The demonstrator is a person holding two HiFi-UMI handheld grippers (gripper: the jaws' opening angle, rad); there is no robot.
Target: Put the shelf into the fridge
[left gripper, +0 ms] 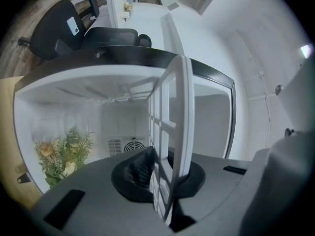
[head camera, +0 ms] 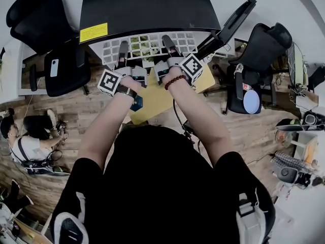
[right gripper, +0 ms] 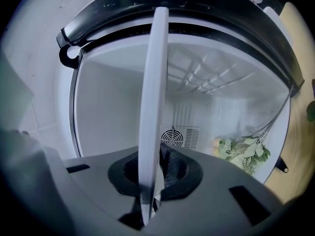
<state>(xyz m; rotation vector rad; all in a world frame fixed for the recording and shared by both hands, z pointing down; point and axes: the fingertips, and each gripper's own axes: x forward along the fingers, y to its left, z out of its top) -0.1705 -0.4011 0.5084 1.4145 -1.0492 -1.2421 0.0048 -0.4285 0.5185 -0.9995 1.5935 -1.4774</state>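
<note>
A white grid shelf [head camera: 147, 46] lies level, pushed partway into the open mouth of a black-topped fridge [head camera: 147, 4]. My left gripper [head camera: 123, 50] is shut on its near edge at the left, my right gripper [head camera: 168, 44] shut on the near edge at the right. In the left gripper view the shelf [left gripper: 172, 127] stands edge-on between the jaws of the left gripper [left gripper: 165, 173], reaching into the white fridge cavity [left gripper: 123, 117]. The right gripper view shows the shelf [right gripper: 152, 102] as a thin white slab clamped in the right gripper [right gripper: 152, 173].
The fridge door [head camera: 228, 20] hangs open to the right. A sprig of flowers [left gripper: 61, 154] [right gripper: 243, 149] lies on the cavity floor near a round vent [right gripper: 173, 136]. Office chairs [head camera: 56, 50] [head camera: 254, 60] flank the fridge. A person [head camera: 25, 144] sits on the floor at left.
</note>
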